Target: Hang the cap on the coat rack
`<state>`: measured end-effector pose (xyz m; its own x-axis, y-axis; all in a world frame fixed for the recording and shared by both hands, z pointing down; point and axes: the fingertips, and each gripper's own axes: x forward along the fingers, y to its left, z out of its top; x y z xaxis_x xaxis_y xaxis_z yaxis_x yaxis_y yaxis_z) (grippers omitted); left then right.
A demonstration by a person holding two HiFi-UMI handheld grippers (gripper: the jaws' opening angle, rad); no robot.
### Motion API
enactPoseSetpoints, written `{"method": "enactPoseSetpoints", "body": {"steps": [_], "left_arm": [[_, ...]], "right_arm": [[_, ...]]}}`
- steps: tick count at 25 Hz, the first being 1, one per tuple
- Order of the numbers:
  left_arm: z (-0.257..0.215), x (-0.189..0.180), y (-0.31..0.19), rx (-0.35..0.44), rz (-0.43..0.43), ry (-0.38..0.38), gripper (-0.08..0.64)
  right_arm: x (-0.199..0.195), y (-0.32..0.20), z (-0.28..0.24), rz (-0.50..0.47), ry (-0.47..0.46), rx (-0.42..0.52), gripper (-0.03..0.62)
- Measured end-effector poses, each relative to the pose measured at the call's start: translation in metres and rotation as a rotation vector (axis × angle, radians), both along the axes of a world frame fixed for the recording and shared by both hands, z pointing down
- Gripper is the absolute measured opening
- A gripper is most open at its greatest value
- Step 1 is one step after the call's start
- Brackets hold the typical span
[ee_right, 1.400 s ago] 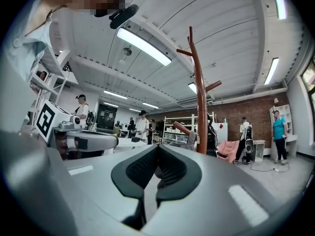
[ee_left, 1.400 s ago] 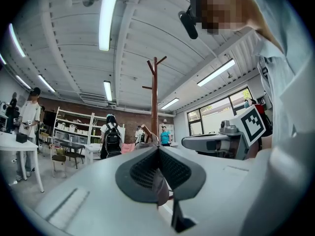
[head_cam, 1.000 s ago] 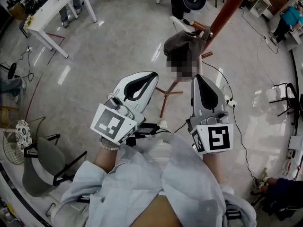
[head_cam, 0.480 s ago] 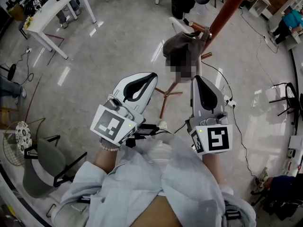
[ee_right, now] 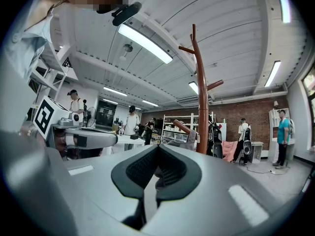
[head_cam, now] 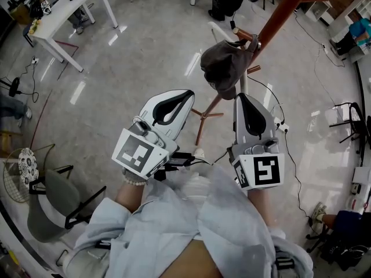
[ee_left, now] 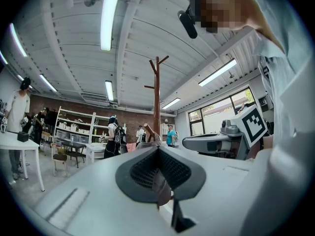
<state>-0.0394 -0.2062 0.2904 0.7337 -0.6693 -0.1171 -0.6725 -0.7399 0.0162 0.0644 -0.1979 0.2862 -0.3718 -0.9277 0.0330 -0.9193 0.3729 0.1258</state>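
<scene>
A dark grey cap [head_cam: 223, 68] hangs on a peg of the red-brown coat rack [head_cam: 277, 17], whose feet [head_cam: 206, 114] stand on the shiny floor. No gripper touches the cap. My left gripper [head_cam: 188, 92] sits lower left of it with its jaws shut on nothing. My right gripper [head_cam: 240, 96] is just below the cap, also shut and empty. The left gripper view has the rack's pole [ee_left: 156, 97] straight ahead beyond the shut left gripper [ee_left: 157, 149]. From the right gripper [ee_right: 157, 149], the pole [ee_right: 203, 107] rises just right of centre, with a grey bit of cap [ee_right: 186, 137] at a peg.
A white table [head_cam: 69, 10] stands at the far left. A grey chair [head_cam: 52, 201] and a fan [head_cam: 26, 164] are at my lower left. Cables [head_cam: 290, 149] run over the floor right of the rack. People [head_cam: 359, 19] are at the far right.
Both grippers stay where they were, shut. The cap hangs on the same peg. The dark figure at the top edge has moved mostly out of view.
</scene>
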Motion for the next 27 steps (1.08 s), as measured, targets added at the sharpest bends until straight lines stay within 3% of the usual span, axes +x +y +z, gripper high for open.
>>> {"method": "enactPoseSetpoints", "body": {"steps": [27], "left_arm": [[-0.0041, 0.0023, -0.0006, -0.008, 0.003, 0.019, 0.003]], "right_arm": [[0.0032, -0.0008, 0.0044, 0.013, 0.03, -0.017, 0.006]]}}
